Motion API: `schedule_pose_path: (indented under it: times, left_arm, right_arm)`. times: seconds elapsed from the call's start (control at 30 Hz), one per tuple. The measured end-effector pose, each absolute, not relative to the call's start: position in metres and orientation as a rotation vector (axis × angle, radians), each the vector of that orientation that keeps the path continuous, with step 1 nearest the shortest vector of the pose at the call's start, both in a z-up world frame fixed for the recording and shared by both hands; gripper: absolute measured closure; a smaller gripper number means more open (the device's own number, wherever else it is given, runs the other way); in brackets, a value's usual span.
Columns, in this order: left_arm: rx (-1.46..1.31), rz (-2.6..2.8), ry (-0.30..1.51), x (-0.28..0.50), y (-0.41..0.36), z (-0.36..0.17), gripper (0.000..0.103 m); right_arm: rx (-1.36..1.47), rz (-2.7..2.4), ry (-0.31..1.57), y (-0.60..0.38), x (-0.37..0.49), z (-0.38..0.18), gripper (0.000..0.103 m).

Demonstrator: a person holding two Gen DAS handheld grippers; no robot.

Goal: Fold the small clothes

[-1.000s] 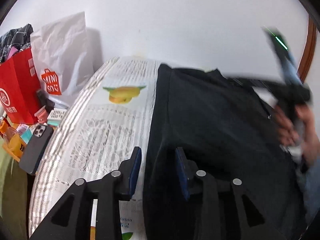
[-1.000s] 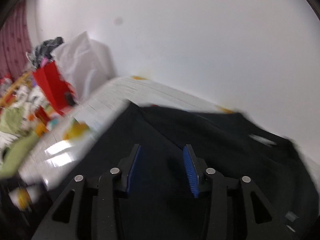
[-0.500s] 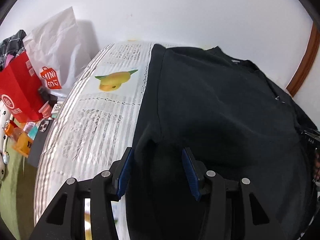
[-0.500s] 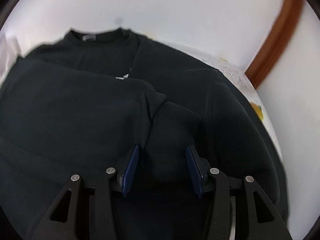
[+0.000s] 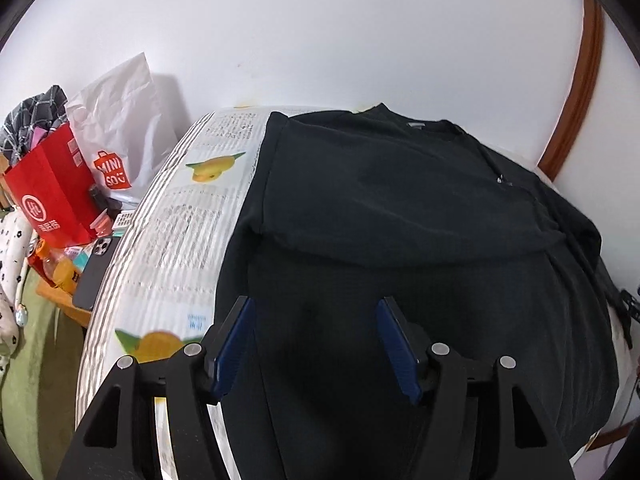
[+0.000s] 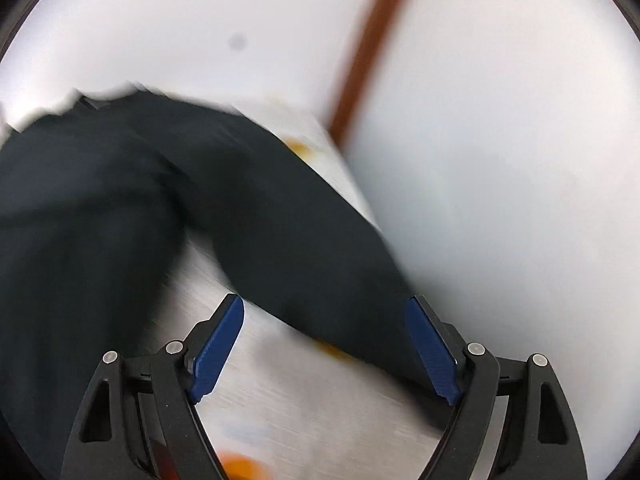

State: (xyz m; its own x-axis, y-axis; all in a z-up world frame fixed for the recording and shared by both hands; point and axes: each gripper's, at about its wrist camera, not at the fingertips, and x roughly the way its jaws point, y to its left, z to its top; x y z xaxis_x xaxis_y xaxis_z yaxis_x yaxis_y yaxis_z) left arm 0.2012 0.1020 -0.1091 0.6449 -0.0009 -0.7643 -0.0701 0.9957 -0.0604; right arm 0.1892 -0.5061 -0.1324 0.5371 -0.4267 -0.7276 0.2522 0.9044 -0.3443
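Left wrist view, garment: we see a black sweatshirt (image 5: 400, 216) lying on the printed table cover (image 5: 176, 232), neckline toward the wall, one sleeve already folded across the chest.
Left wrist view, left gripper (image 5: 316, 340): its jaws have just been opening and stand apart above the lower body panel, nothing between the pads.
Left wrist view, handling: we judge the cloth soft, limp and light; a pinch at the hem or a side seam should carry it.
Left wrist view, room: bare cover lies left of the garment; a phone (image 5: 94, 272) and red bag (image 5: 48, 196) crowd that table edge.
Right wrist view, right gripper (image 6: 324, 352): blurred; jaws have just been opening, wide, empty, beside the outstretched sleeve (image 6: 304, 240).
Right wrist view, edges: the sleeve runs near the table's wall-side edge; we expect little room beyond it.
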Motion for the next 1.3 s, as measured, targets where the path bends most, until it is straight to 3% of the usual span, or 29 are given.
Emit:
schedule_pose_path:
  times: [0.23,0.27,0.33,0.37,0.4,0.63,0.9,1.13,1.3]
  left_arm:
    - [-0.072,0.078,0.931,0.184,0.098,-0.13,0.042]
    - [-0.071,0.086,0.94,0.183,0.1,-0.133,0.042]
    - [-0.065,0.103,0.951,0.181,0.102,-0.137,0.042]
    - [-0.061,0.104,0.954,0.18,0.103,-0.138,0.042]
    - [-0.055,0.105,0.955,0.18,0.104,-0.138,0.042]
    - [0.021,0.115,0.944,0.174,0.11,-0.14,0.042]
    - [0.036,0.127,0.938,0.175,0.119,-0.153,0.042]
    - [-0.048,0.086,0.909,0.177,0.131,-0.158,0.042]
    - [-0.079,0.059,0.92,0.178,0.137,-0.16,0.042]
  right_arm:
    - [-0.088,-0.471,0.954,-0.569,0.16,-0.168,0.022]
    - [-0.051,-0.464,0.948,-0.575,0.161,-0.168,0.029]
    - [0.007,-0.423,0.946,-0.581,0.166,-0.169,0.063]
    - [0.0,-0.424,0.948,-0.579,0.171,-0.168,0.086]
    - [-0.046,-0.447,0.942,-0.573,0.175,-0.164,0.091]
    - [-0.172,-0.446,0.746,-0.524,0.192,-0.078,0.093]
    - [-0.129,-0.097,0.564,-0.367,0.247,0.005,0.093]
    - [-0.104,0.177,0.574,-0.196,0.314,-0.018,0.092]
    - [-0.149,0.25,0.722,-0.117,0.37,-0.103,0.091]
